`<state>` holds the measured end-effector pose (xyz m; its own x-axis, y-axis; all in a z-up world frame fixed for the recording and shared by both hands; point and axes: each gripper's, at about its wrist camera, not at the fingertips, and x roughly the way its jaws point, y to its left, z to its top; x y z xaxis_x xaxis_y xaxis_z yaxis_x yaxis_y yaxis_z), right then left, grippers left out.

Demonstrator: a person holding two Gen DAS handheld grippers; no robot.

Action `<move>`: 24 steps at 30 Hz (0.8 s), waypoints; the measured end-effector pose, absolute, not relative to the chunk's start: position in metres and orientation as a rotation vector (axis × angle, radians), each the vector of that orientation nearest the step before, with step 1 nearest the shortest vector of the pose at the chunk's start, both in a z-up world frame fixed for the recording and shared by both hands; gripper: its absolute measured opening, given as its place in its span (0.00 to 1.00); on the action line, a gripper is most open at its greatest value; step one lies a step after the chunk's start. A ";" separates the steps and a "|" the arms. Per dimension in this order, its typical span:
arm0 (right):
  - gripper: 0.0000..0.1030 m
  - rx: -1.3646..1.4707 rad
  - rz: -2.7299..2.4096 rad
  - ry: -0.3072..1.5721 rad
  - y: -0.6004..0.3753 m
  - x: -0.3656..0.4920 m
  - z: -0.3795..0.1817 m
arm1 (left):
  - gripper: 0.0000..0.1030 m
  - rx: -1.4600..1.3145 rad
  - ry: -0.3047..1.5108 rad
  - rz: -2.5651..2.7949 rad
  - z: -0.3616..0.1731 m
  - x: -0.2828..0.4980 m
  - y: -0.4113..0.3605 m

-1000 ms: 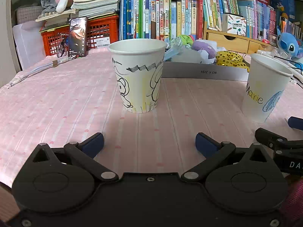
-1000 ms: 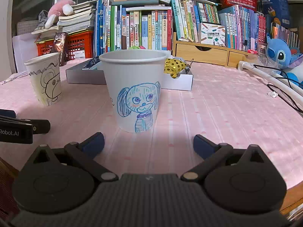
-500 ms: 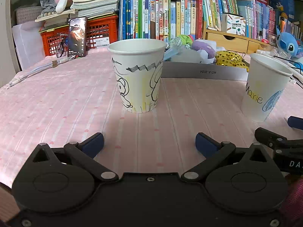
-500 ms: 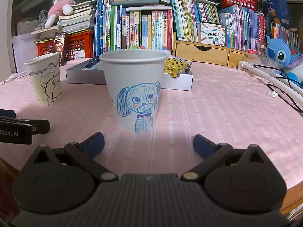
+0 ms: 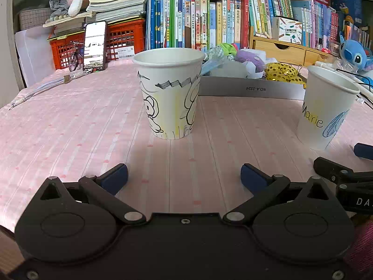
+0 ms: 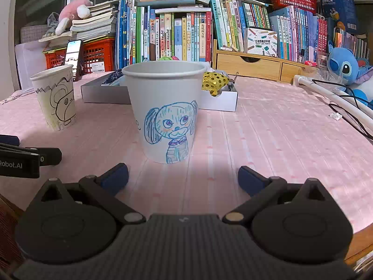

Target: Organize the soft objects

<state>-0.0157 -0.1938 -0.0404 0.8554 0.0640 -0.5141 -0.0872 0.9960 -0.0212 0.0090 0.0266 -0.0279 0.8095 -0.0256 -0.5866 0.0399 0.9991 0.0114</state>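
Here both claws hover low over the worktop (image 5: 70,126), which is covered in a pink striped cloth. The left claw (image 5: 184,177) is spread wide with nothing between its blue fingertips (image 5: 115,178); straight ahead of it, well apart, stands an upright paper cup with a black line drawing (image 5: 169,93). The right claw (image 6: 183,176) is equally wide and empty, and just beyond its tips stands a second paper cup with a blue dog drawn on it (image 6: 165,112), also upright. In the left view this second cup shows the word "Marie" and sits off to the right, with part of the right claw's body below it at the frame edge.

The soft things lie in a shallow grey box (image 5: 251,89) behind the cups, touching neither claw: a gold sequined piece (image 5: 283,72) at its right end, a purple plush lump (image 5: 250,57), a green bit (image 5: 227,47) and some pale blue fabric (image 5: 213,64). In the right view the gold piece hangs over the box's white end wall.

Behind the box runs a row of books (image 6: 177,37). A phone (image 5: 94,45) leans against a red crate (image 5: 126,39), and a blue plush toy (image 6: 345,64) sits at the far right.
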 end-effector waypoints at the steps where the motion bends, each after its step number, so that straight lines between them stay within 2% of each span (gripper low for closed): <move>1: 1.00 -0.044 0.079 0.539 -0.194 -0.016 -0.040 | 1.00 0.024 0.627 -0.035 -0.028 0.009 0.027; 24: 1.00 -0.044 0.079 0.540 -0.193 -0.016 -0.040 | 1.00 0.027 0.626 -0.040 -0.027 0.009 0.025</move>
